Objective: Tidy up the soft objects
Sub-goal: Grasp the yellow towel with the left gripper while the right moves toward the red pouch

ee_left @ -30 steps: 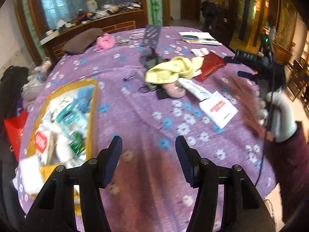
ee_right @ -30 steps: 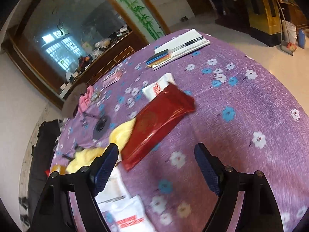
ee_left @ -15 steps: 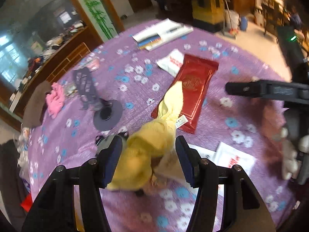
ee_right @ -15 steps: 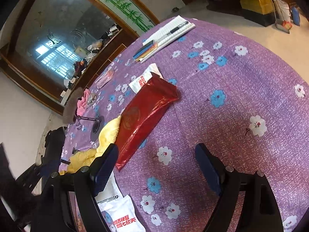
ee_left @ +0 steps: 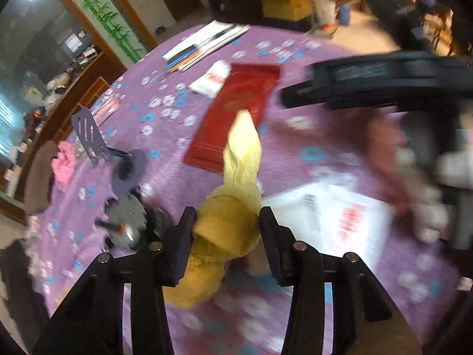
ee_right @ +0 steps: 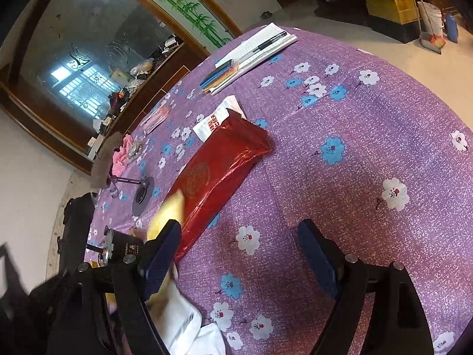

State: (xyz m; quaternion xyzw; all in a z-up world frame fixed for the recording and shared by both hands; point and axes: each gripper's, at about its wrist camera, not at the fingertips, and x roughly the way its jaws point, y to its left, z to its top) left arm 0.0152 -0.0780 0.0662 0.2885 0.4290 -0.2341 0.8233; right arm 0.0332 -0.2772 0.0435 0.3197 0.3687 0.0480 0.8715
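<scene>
**Mei:** Where was the soft thing at that moment?

**Tomas:** The yellow cloth [ee_left: 233, 222] lay bunched on the table [ee_right: 369, 148], which had a purple flowered cover. One long end of the cloth lay over the near end of the red packet [ee_left: 236, 112]. The thick part was between the two fingers of the left claw [ee_left: 227, 224].

**Mei:** Did the left claw hold it already?

**Tomas:** Its jaws were closing, with the cloth between them. Both pads seemed to touch the sides of the bunch, but the picture was blurred, so a firm grip could not be confirmed.

**Mei:** And the right claw?

**Tomas:** The right claw [ee_right: 239, 251] stood wide open above the table, and nothing was between its fingers. Only the flowered cover showed there. Its left finger was just beside the near end of the red packet, and a small piece of the yellow cloth [ee_right: 168, 210] showed behind that finger.

**Mei:** What else lay near?

**Tomas:** White packets with red print [ee_left: 340, 219] lay just to the right of the cloth. A pink soft item [ee_right: 122, 155] lay well apart, near the far edge, and a notebook with a pen [ee_right: 254, 50] lay at the far side.
</scene>
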